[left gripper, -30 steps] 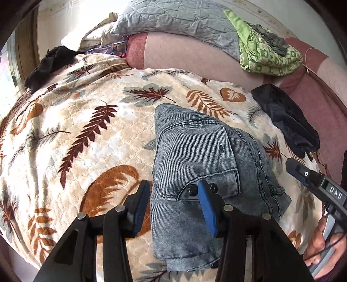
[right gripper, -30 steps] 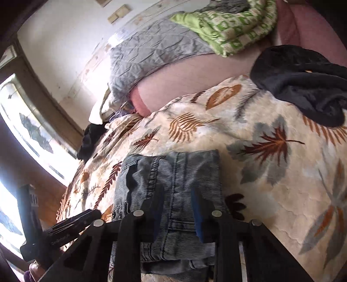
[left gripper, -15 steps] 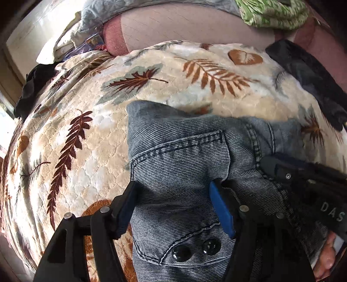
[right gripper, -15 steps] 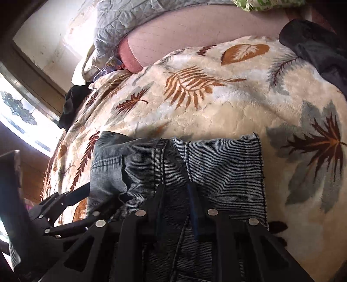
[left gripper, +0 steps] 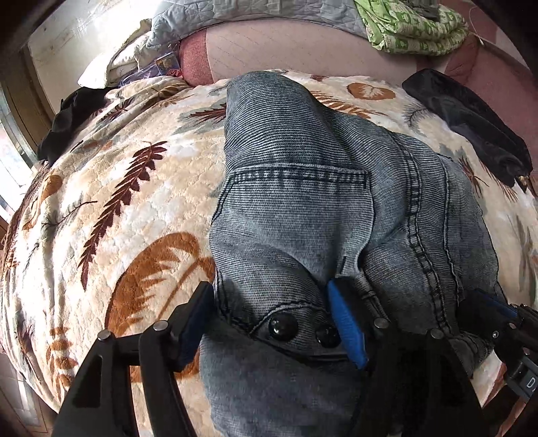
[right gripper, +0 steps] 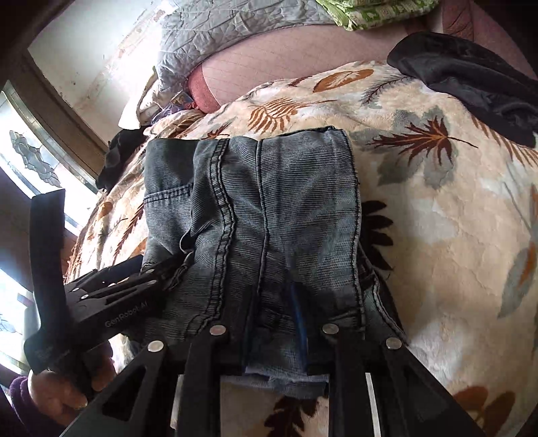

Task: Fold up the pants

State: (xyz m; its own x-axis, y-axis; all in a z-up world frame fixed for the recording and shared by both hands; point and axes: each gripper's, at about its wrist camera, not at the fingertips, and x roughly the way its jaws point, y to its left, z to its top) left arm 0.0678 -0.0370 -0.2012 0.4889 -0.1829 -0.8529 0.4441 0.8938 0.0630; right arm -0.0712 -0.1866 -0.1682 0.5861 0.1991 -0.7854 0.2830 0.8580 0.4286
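Note:
The folded grey-blue denim pants (left gripper: 302,201) lie on a leaf-patterned blanket (left gripper: 117,201); they also show in the right wrist view (right gripper: 269,201). My left gripper (left gripper: 272,322) has its jaws wide apart around the near waistband edge with two black buttons (left gripper: 282,326), and the denim bunches up between the fingers. My right gripper (right gripper: 275,322) is closed on the near edge of the folded denim, with cloth pinched between its pads. The left gripper body (right gripper: 111,302) shows at the left of the right wrist view, at the pants' left side.
A black garment (left gripper: 470,124) lies on the blanket at the right. A green patterned cloth (left gripper: 413,27) and a grey quilt (left gripper: 252,10) sit on the pink mattress behind. Another dark garment (left gripper: 70,114) lies far left by the window frame.
Both grippers have closed in on the pants' near edge. The near denim edge has risen and bunched, and the right gripper has shut on it.

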